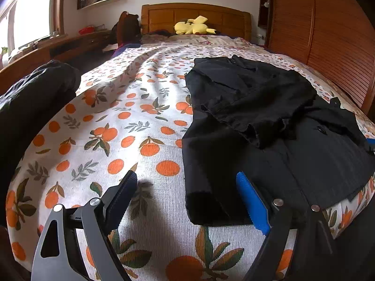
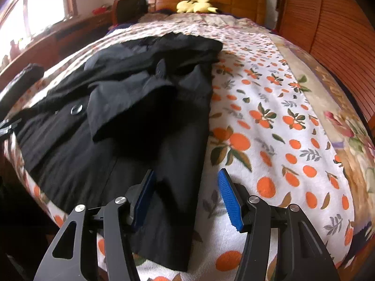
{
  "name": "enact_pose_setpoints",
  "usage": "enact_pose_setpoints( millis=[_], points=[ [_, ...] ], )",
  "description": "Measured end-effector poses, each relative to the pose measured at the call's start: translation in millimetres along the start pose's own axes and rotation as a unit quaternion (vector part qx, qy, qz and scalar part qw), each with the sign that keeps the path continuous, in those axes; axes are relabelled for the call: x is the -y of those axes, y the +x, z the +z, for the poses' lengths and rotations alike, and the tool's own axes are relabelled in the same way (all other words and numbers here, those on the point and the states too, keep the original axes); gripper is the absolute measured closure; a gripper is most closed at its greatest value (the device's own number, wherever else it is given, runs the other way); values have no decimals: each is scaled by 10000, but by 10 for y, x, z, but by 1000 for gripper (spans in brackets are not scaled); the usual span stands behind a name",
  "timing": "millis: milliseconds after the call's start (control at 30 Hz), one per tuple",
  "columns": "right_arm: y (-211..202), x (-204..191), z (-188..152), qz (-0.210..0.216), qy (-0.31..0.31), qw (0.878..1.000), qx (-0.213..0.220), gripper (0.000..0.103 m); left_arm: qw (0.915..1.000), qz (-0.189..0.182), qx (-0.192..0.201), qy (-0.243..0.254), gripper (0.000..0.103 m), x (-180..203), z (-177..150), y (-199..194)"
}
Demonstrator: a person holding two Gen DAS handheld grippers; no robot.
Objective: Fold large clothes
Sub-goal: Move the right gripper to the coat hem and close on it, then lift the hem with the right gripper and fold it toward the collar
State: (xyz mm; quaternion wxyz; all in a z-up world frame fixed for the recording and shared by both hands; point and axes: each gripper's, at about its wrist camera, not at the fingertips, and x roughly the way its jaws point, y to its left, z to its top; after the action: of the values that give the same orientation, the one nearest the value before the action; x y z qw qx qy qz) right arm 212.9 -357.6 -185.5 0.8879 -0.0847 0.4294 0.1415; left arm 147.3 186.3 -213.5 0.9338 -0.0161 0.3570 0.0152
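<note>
Both grippers, left (image 1: 186, 201) and right (image 2: 186, 195), hang spread wide and empty over the near hem of the black coat (image 2: 131, 117) on the bed (image 1: 131, 121). Its 2 sleeves look folded in already, so the next move is probably pinching both hem corners and carrying them toward the collar, near the headboard (image 1: 194, 16).

**Open bedspread on both sides of the coat**

The black coat (image 1: 269, 128) covers the middle of the bedspread (image 1: 117, 140). Bare bedspread lies to its left and right. A wooden wardrobe (image 2: 339, 35) walls the right side; a plush toy (image 1: 193, 25) sits far off by the headboard (image 1: 194, 15).
</note>
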Motion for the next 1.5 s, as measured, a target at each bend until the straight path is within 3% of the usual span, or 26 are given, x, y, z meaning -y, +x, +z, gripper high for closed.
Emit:
enact_pose_setpoints(
  millis=[100,167,333,467,733,900,1133,1200,1233,1333,1400,1500],
  points=[
    [17,-52,-24,184,-42,9998,-6,77,10000,88,-8,-26,15,18,-12,6],
    [7,-101,-37,233,-91,9997,66,80,9999,161,2,-40,15,45,-17,5],
    [19,-121,-57,370,-18,9992,141,77,9998,163,31,61,36,133,-13,-17],
    [23,-135,-79,344,-118,9992,183,71,9994,299,-41,139,42,210,-24,23],
    [36,-113,-119,598,-86,9979,243,61,9991,402,-139,52,67,292,12,-23],
    [38,-110,-129,680,-113,9972,273,59,9986,481,-201,-83,76,300,36,-49],
    [33,-69,-125,827,-94,9961,279,58,9967,724,-360,-90,77,364,99,7],
    [27,-70,-133,841,-124,9960,278,59,9967,707,-374,-136,85,363,119,11],
    [23,-72,-137,824,-131,9961,285,64,9970,656,-366,-177,92,363,134,-2],
    [13,-48,-134,776,-89,9964,327,87,9978,555,-253,-243,97,385,186,-78],
    [-22,-19,-118,885,-20,9952,408,96,9984,500,-144,-240,98,405,237,-166],
    [-109,16,-68,1002,17,9931,604,100,9991,357,54,-242,98,442,329,-320]
  ],
)
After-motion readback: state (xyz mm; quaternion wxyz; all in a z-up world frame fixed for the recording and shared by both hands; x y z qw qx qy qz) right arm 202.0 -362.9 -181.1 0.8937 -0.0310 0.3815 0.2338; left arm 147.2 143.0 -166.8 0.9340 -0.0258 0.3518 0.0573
